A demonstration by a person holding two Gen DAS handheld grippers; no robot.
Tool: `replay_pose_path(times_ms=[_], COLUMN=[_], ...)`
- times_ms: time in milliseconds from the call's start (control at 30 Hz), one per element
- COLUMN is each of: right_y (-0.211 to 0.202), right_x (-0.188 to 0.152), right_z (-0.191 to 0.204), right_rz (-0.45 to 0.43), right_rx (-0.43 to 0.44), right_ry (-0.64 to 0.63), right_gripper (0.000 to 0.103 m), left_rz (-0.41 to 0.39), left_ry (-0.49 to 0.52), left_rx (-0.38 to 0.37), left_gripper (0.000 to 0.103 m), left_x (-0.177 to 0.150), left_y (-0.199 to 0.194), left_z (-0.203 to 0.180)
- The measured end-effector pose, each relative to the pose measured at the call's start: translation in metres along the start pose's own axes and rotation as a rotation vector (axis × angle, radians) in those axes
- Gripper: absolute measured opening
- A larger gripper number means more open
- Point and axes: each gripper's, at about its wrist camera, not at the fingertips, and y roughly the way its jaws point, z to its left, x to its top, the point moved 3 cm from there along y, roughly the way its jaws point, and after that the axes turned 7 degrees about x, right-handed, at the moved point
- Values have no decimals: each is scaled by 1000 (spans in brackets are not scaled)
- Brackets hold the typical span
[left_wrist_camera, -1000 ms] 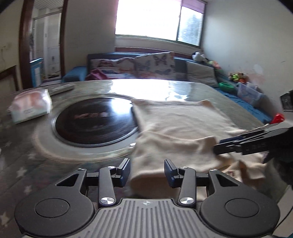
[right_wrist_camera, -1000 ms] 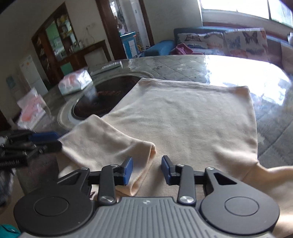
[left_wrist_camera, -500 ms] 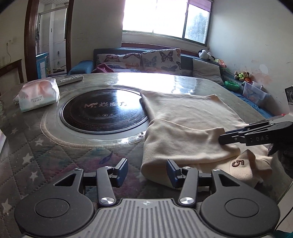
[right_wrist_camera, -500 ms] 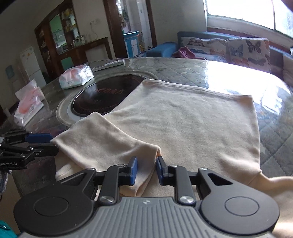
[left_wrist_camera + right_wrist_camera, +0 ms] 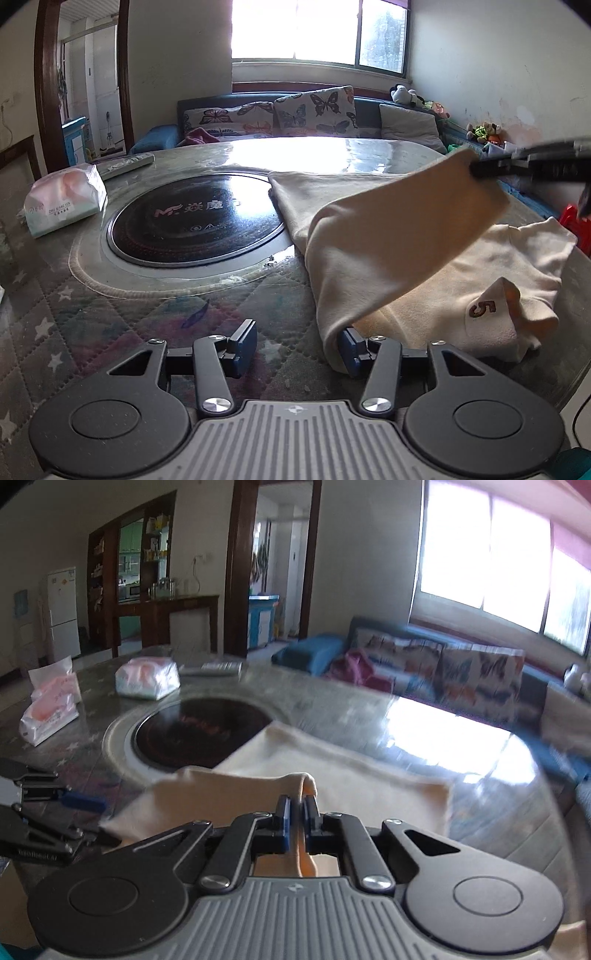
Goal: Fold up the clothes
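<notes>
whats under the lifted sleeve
Under the sleeve held by the right gripper: the shirt's body and a "5" patch. The table beneath is covered.

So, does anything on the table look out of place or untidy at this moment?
Only the cream garment is untidy: its collar end with a "5" label lies bunched at the table edge, and the right gripper holds one sleeve lifted. The tissue pack sits normally.

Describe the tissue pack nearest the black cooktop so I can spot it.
Start at the round black glass cooktop set into the quilted table. Just left of it lies a soft plastic tissue pack, pink and white. A grey remote control lies beyond it.
</notes>
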Motion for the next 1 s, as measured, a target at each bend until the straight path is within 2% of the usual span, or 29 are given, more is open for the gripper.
replay_pose_path(times_ms=[133,267,400,600,700,867,1000], right_y=[-18,-26,-12,13,17,9,12], right_x=[18,21,0,-39,-52,-55,-56], right_z=[-3,-8,-21,-33,-40,-47,-47], right_rz=[-47,-52,29,148,171,143,131], right_rx=[-37,-94,-117,-122,-135,-141,-119], right_ry=[-45,-60,-17,64,94,131,136], right_gripper=[6,6,6,6,10,10,11], left_rz=[-14,-39,-42,-17,-14,-47,-66], left_ry=[24,67,111,123,121,96,74], left_rx=[3,-3,-4,-28,-53,-108,-110], left_gripper=[51,51,51,51,51,51,49], left_x=[1,1,-1,-4,1,19,36], left_y=[-4,-10,-10,-10,-15,-26,-23], left_z=[-6,-14,-20,-15,-8,8,10])
